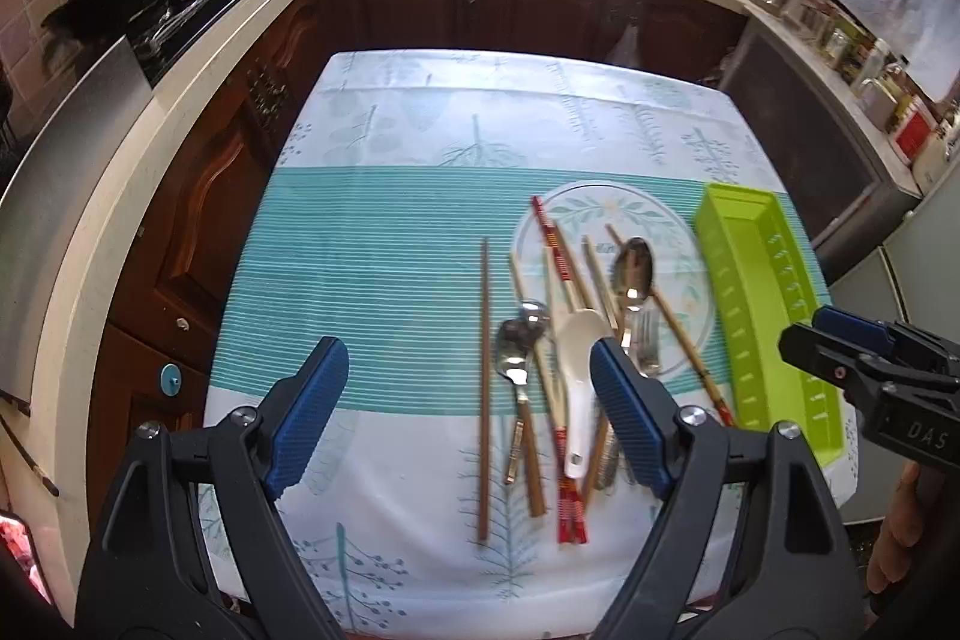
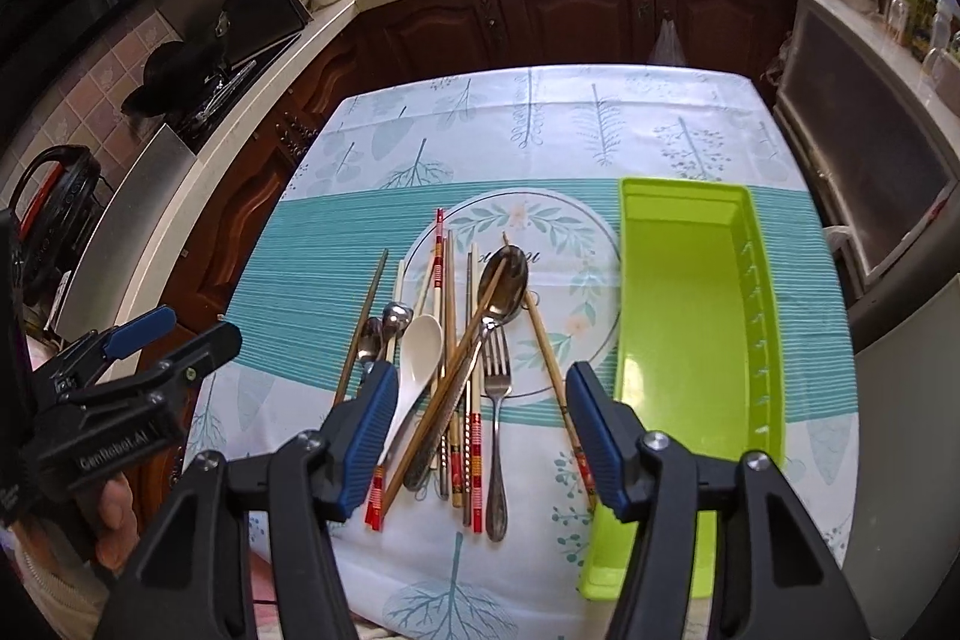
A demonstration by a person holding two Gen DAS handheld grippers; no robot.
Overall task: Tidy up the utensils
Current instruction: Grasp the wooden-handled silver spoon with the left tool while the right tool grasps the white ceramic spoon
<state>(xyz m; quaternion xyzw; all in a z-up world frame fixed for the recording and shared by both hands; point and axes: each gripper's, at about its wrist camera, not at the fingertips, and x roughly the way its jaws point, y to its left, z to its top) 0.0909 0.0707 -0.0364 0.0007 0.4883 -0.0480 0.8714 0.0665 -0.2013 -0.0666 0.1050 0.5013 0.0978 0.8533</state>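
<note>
Ribbed blue tool pads, glossy rectangular tray

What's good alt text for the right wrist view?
Open right gripper hovers over a jumbled pile of chopsticks, metal spoons, a white spoon and a fork, lying partly on a floral plate. An empty green tray sits beside it; the left gripper is at the left edge.

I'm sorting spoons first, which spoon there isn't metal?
The white ceramic soup spoon, lying between the two small metal spoons and the large metal spoon.
</note>
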